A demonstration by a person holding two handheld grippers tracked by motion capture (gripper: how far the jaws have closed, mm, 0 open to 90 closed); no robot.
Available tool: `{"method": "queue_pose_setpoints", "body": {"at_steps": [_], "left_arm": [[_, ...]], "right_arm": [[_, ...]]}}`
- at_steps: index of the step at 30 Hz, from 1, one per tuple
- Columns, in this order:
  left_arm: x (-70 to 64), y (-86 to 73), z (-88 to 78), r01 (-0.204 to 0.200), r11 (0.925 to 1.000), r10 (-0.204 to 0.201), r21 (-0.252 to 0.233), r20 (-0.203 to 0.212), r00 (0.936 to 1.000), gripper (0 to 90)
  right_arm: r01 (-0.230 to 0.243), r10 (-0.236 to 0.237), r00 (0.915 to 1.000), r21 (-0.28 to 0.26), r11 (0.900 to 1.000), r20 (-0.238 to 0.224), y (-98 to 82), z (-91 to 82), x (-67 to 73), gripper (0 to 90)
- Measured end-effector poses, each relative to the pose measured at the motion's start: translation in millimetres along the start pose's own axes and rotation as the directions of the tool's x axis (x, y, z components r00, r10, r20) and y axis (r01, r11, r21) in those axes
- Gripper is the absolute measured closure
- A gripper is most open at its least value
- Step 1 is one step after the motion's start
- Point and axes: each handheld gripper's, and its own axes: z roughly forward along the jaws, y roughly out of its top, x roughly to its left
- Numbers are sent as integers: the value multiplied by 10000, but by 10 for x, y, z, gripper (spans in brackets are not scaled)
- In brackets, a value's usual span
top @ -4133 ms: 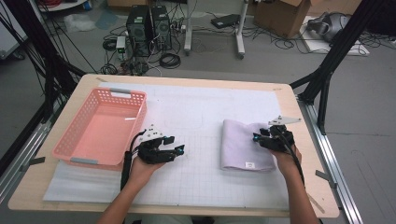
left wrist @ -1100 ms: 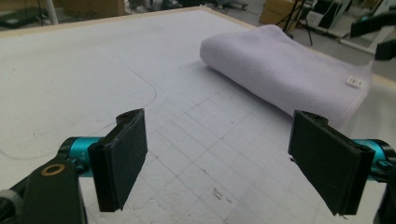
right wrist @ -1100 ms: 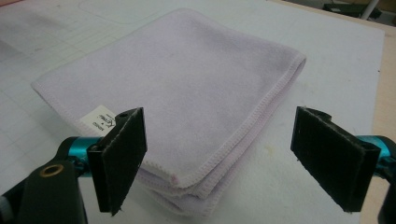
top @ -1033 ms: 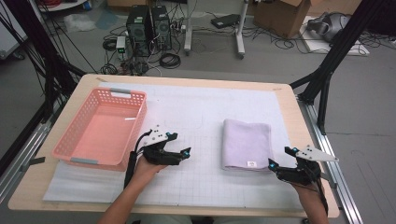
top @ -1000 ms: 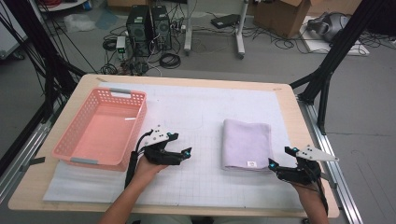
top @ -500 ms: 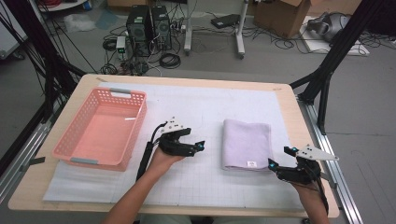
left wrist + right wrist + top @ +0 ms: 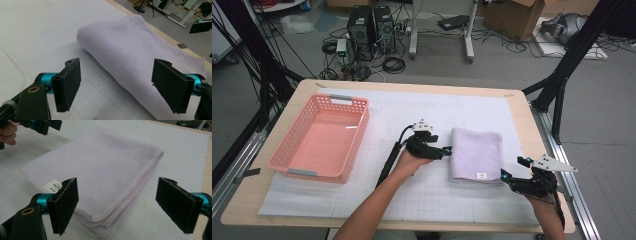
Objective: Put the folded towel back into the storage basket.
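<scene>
The folded lilac towel (image 7: 476, 155) lies flat on the white gridded mat (image 7: 377, 200) of the counter (image 7: 512, 100), right of centre, and it is not yet lifted; the pink basket (image 7: 319, 137) at the left stands empty, so I judge that the main work, probably to carry the towel into this basket, is still to do. The left hand-held gripper (image 7: 444, 150) has its jaws apart; they have just been closing a little, with the towel's rounded fold in front of them and nothing pressed between. The right hand-held gripper (image 7: 510, 176) waits with its jaws wide apart near the towel's near corner with the label, not touching it. Between towel and basket the mat is free. The towel's right side is close to the counter's edge, with less room there.
</scene>
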Motion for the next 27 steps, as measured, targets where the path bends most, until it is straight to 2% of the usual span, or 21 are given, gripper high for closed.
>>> {"method": "queue_pose_setpoints", "body": {"at_steps": [4, 7, 10, 13, 20, 24, 27], "left_arm": [[-50, 14, 132, -26, 9998, 25, 197, 48, 10000, 228], [-66, -3, 222, -58, 9988, 63, 490, -91, 9999, 213], [-96, 18, 300, 34, 9977, -31, 678, -52, 10000, 213], [-139, 50, 392, -15, 9949, 15, 1004, 8, 10000, 212], [-196, 32, 542, 112, 9889, -66, 1481, -318, 9995, 204], [-226, 8, 613, 139, 9811, -39, 1932, -519, 9986, 185], [-227, -3, 630, 149, 9805, -44, 1959, -539, 9985, 177]], "right_arm": [[-15, 15, 10000, -19, 10000, -29, 4, 1, -2, 173], [-27, 27, 10000, -1, 10000, -36, 5, 3, -4, 173], [-35, 35, 10000, -11, 10000, -34, 2, 0, -6, 173], [-68, 68, 10000, -24, 10000, -30, 3, -9, -8, 173], [-94, 94, 9999, -14, 10000, -55, -3, -1, -9, 173], [-87, 87, 9999, -20, 10000, -67, 0, 4, -14, 173], [-98, 98, 9999, -25, 9999, -38, -2, -4, -19, 173]]}}
